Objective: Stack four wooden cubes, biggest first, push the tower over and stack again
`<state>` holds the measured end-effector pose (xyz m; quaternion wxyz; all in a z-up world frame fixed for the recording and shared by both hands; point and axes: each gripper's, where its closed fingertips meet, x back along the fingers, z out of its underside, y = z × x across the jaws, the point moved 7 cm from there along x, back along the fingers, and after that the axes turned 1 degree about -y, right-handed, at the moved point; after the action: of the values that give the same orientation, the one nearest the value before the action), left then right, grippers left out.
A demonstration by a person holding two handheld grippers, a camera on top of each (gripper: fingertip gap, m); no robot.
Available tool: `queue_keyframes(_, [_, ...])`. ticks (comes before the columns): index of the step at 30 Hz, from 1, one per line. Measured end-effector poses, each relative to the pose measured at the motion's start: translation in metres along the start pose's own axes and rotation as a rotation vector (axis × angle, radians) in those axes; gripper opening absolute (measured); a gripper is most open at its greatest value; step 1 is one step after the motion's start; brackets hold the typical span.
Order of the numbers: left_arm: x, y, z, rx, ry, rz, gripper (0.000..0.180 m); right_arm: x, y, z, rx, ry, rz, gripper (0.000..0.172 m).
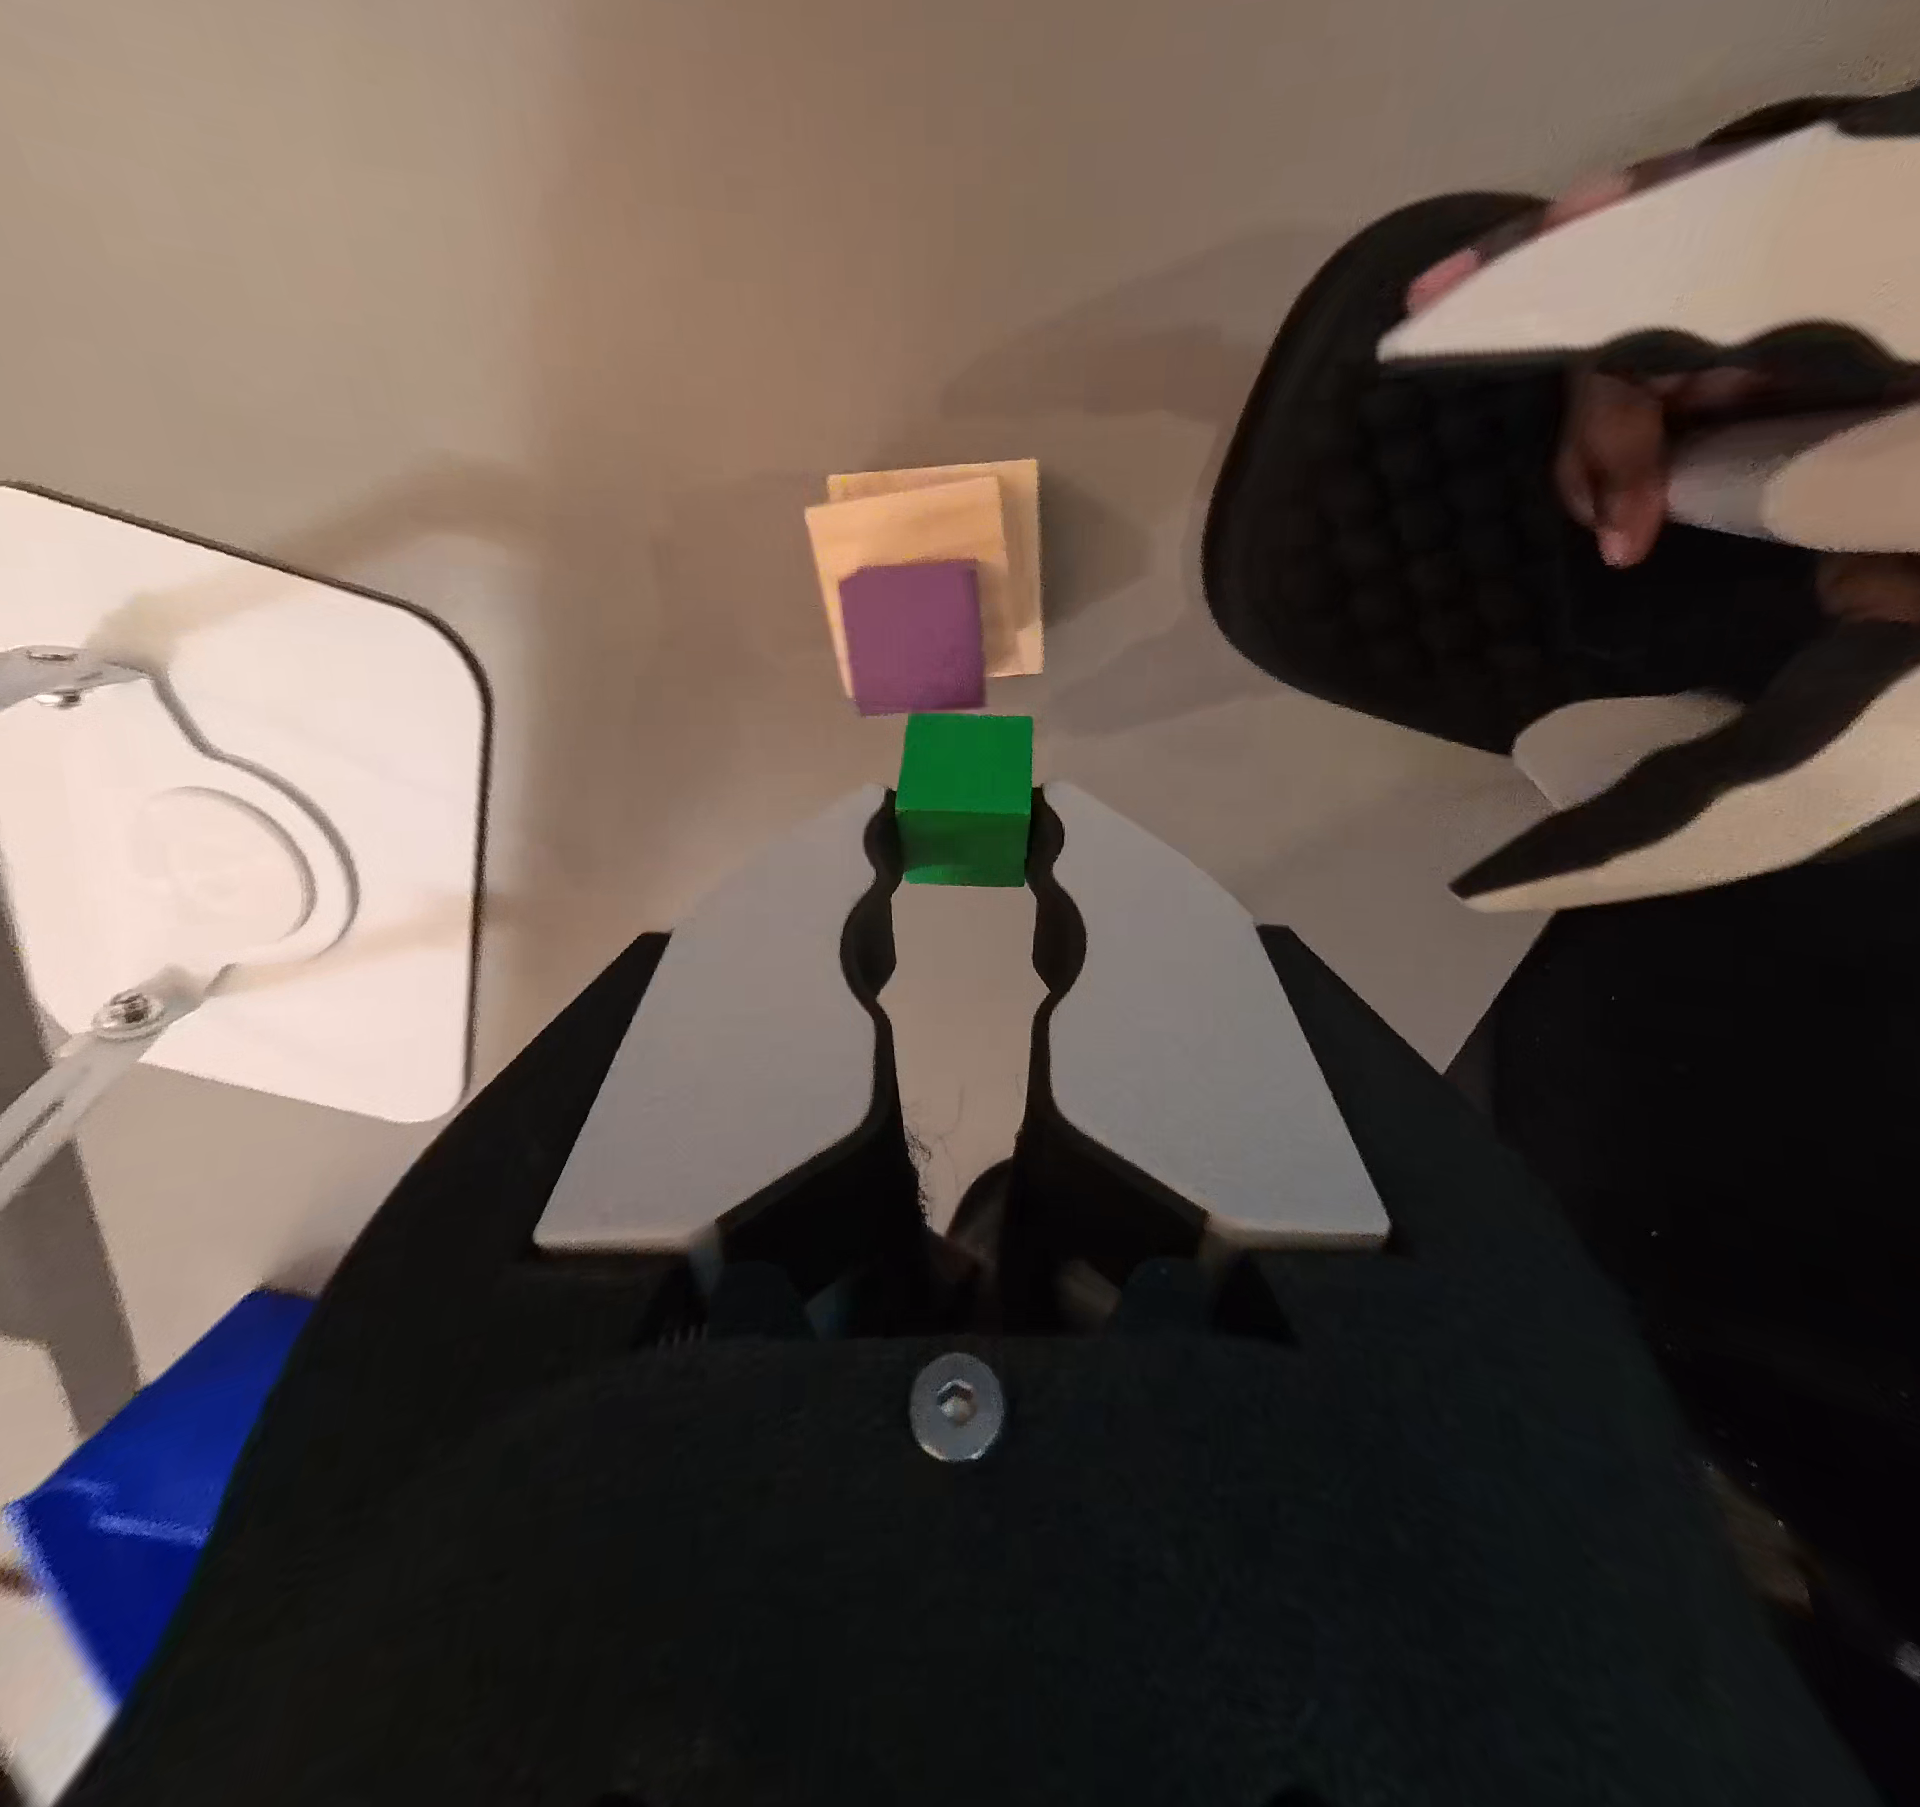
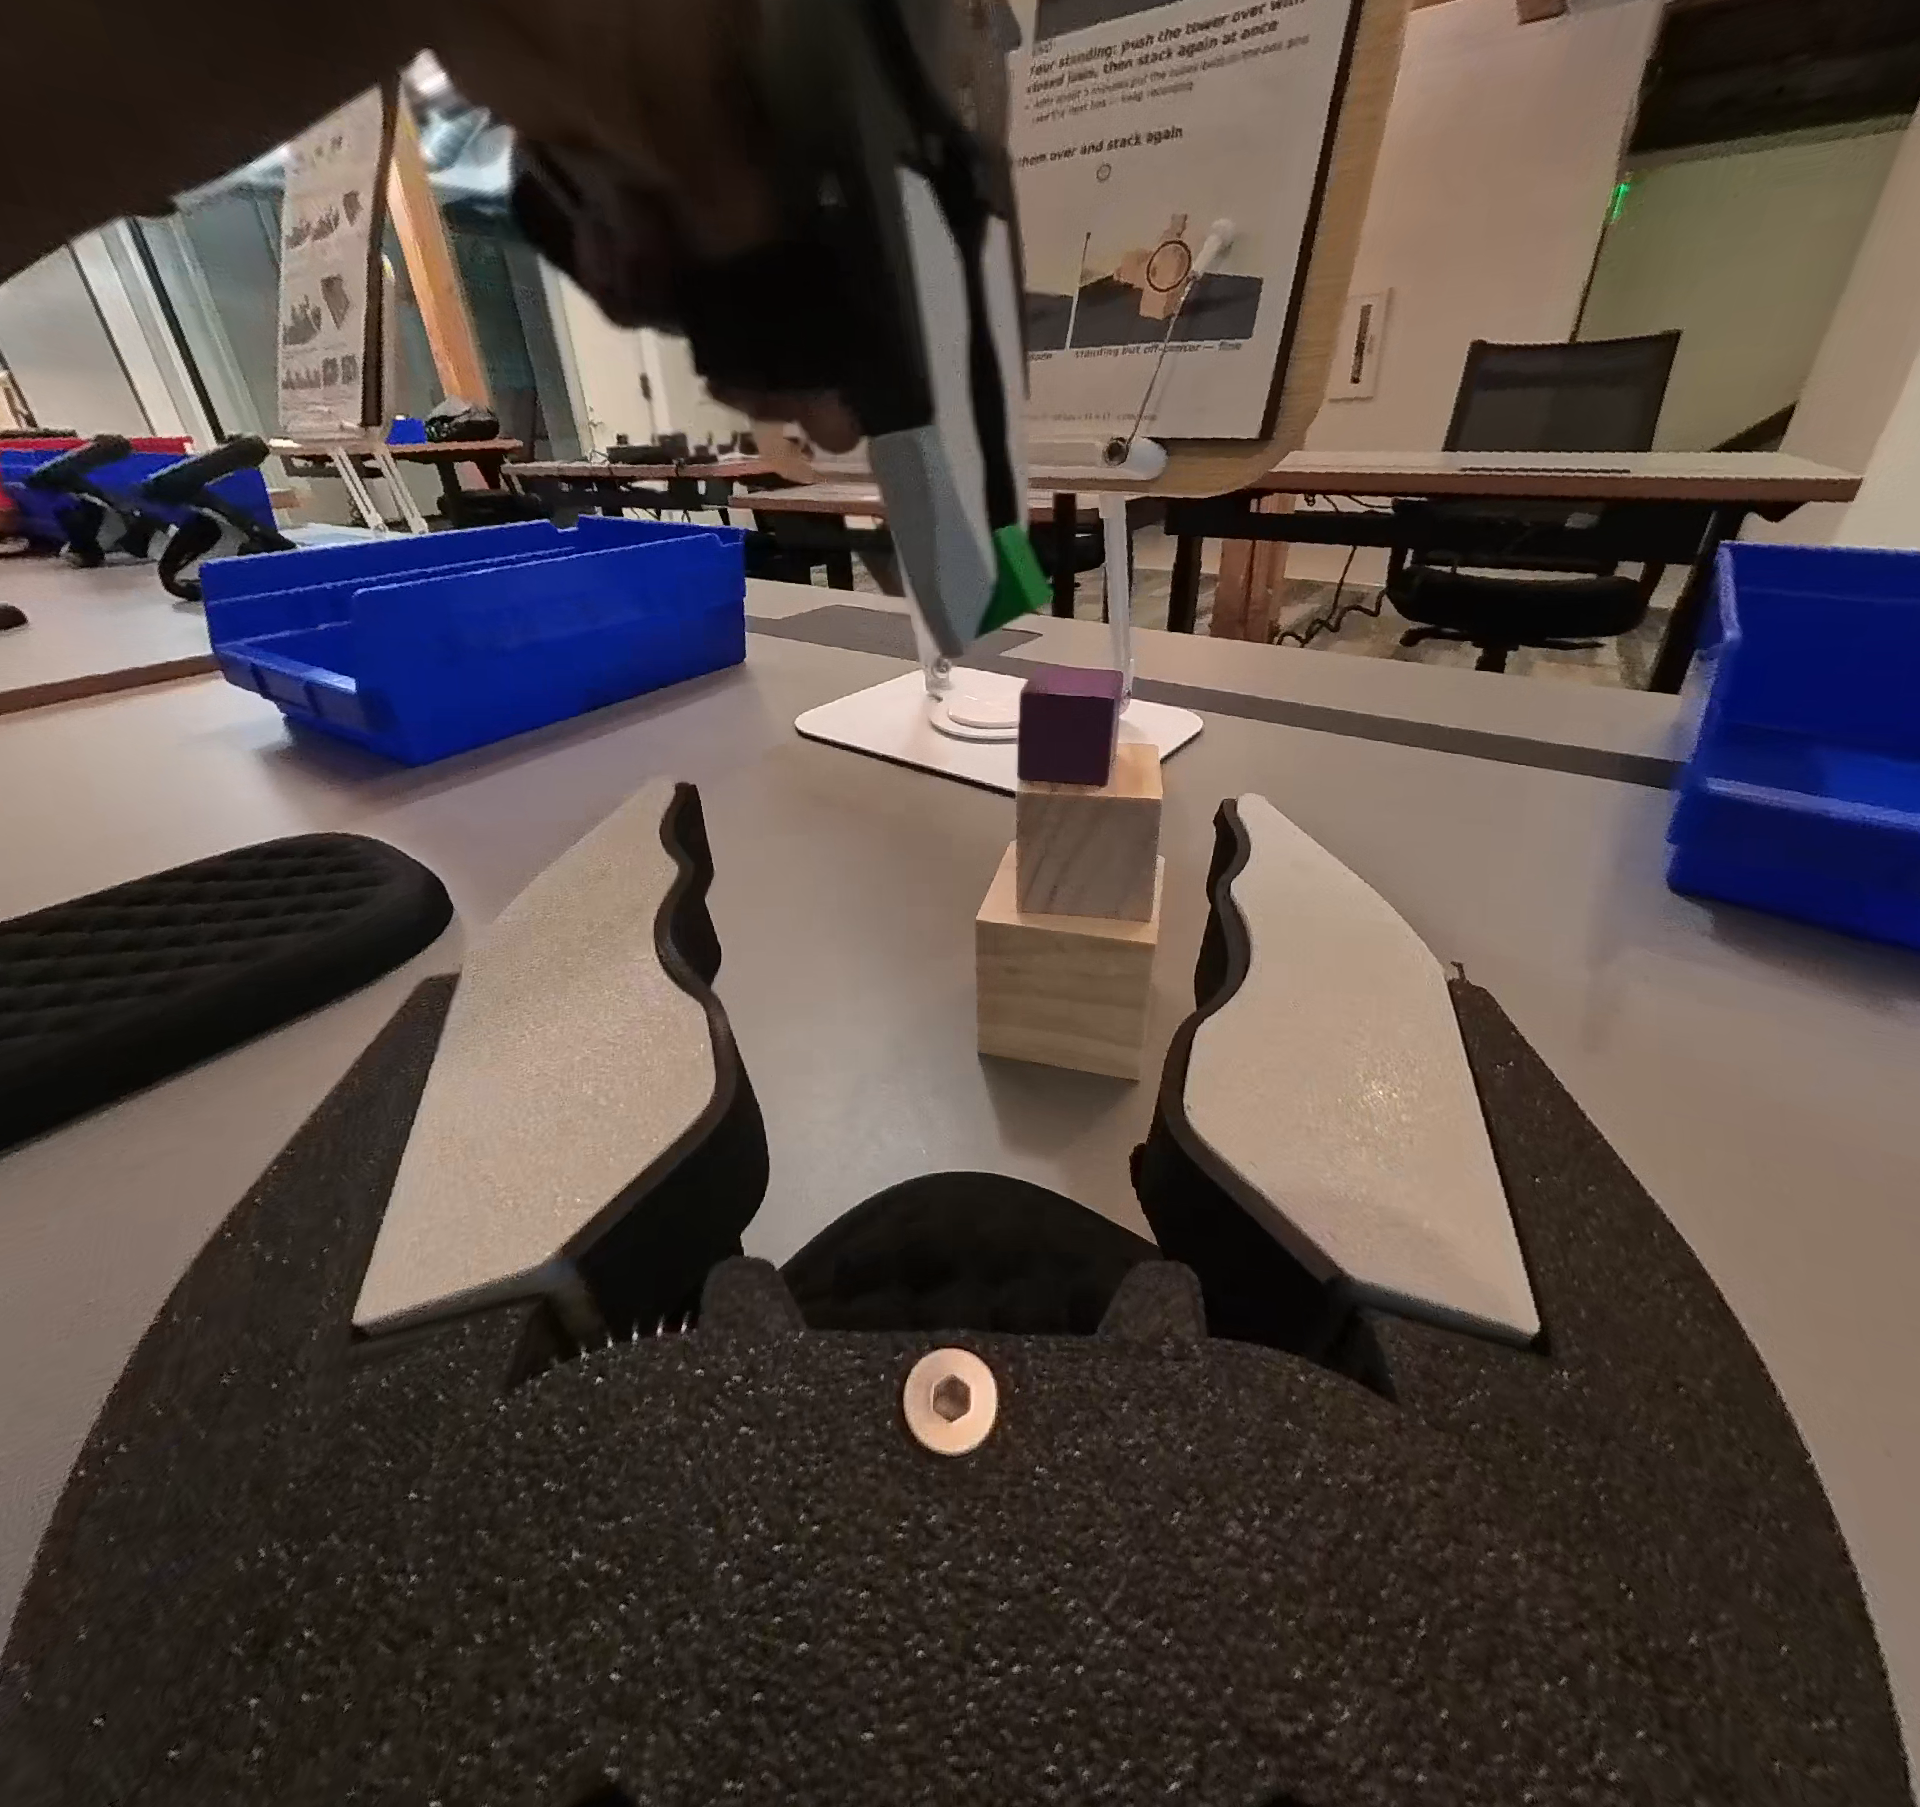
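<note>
My left gripper [image 1: 964, 807] is shut on a green cube [image 1: 964, 791], both pads pressed on its sides. It holds the cube in the air, above and a little short of a stack. The stack is a purple cube [image 1: 912, 635] on two pale wooden blocks [image 1: 1013, 531]. In the right wrist view the green cube [image 2: 1018, 578] hangs above the purple cube [image 2: 1070, 723], the upper wooden block [image 2: 1086, 853] and the lower wooden block [image 2: 1065, 999]. My right gripper [image 2: 958, 807] is open and empty, low over the table. The stack stands near its right finger, untouched.
A white stand base [image 2: 883, 718] sits just behind the stack. A blue bin [image 2: 468, 635] is at the back left and another blue bin [image 2: 1808, 739] at the right. A black padded rest [image 2: 187, 936] lies at the left on the grey table [image 2: 852, 1030]. Some 8 cm of space lies between my two pairs of fingers.
</note>
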<state>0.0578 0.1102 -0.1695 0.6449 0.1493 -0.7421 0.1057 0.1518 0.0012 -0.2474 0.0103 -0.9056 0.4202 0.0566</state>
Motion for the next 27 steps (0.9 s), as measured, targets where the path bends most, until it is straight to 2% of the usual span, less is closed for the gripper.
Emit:
queue_keyframes(6, [0.001, 0.007, -0.019, -0.026, 0.161, -0.019, 0.022, 0.000, 0.001, 0.000, 0.013, 0.000, -0.001, 0.091])
queue_keyframes(15, [-0.012, 0.007, -0.031, -0.065, 0.339, -0.037, 0.022, 0.001, 0.001, 0.000, 0.012, -0.007, -0.001, 0.091])
queue_keyframes(19, [-0.016, 0.008, -0.032, -0.066, 0.365, -0.034, 0.023, 0.001, 0.000, -0.001, 0.009, -0.008, -0.001, 0.091])
queue_keyframes(27, [-0.013, 0.009, -0.030, -0.065, 0.378, -0.039, 0.037, 0.001, 0.000, -0.001, 0.007, -0.010, -0.001, 0.091])
